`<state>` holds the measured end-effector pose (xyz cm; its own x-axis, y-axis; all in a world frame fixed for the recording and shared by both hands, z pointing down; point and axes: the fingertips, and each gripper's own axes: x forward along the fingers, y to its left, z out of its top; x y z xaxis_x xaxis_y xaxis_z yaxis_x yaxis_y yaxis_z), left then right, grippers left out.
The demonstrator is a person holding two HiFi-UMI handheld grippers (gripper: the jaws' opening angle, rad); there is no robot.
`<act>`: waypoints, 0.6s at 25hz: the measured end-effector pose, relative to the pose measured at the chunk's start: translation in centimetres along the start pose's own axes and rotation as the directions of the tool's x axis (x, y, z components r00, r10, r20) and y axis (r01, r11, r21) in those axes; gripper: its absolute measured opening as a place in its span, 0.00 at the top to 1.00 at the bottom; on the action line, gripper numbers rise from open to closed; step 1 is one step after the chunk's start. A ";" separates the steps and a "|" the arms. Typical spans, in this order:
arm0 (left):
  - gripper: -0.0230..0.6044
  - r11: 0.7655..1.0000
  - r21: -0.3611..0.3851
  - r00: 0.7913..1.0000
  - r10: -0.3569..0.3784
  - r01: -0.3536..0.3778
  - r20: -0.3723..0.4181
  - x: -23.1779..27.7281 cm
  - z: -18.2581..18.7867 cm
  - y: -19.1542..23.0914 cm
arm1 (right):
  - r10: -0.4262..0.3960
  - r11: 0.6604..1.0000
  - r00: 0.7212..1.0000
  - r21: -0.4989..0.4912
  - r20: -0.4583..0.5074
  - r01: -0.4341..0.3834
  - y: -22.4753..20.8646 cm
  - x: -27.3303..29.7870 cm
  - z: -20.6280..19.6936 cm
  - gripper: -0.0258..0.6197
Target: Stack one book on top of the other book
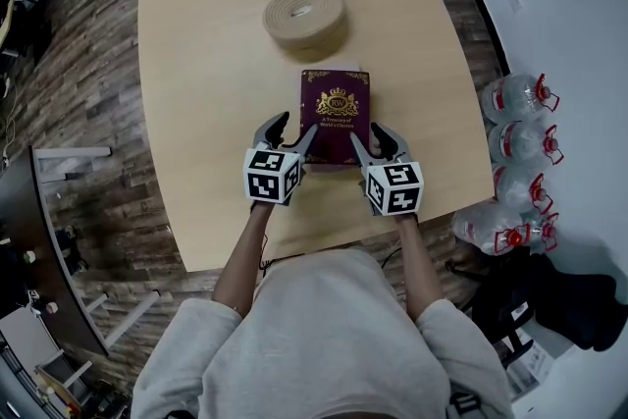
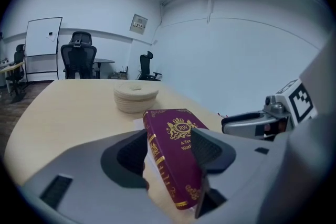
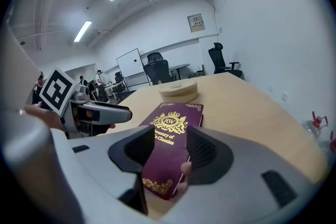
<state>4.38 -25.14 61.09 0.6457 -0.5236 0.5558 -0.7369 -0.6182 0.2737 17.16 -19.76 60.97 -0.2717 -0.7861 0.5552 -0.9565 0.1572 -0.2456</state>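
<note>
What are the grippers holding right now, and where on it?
The book, with both grippers. The left gripper pinches its near corner on the spine side, and the right gripper pinches its near corner on the page-edge side.

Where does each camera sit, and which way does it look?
Head view: on the person's head, looking steeply down at the table; arms, left claw and right claw show.
Left gripper view: rides the left claw, looking along it over the red book toward a wall; the right claw shows.
Right gripper view: rides the right claw, looking over the book toward chairs; the left claw shows.
Shared: all see the book and woven coil.
</note>
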 end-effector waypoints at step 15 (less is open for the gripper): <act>0.94 0.998 0.029 0.994 0.048 -0.051 0.102 -5.4 1.3 0.2 | -0.037 0.998 0.996 -0.049 0.080 0.041 1.6 -2.7 2.5 0.95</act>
<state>1.05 -23.24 57.13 0.6265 -0.6097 0.4856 -0.7630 -0.6071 0.2221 16.62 -18.88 57.14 -0.2269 -0.8367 0.4985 -0.9708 0.1538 -0.1839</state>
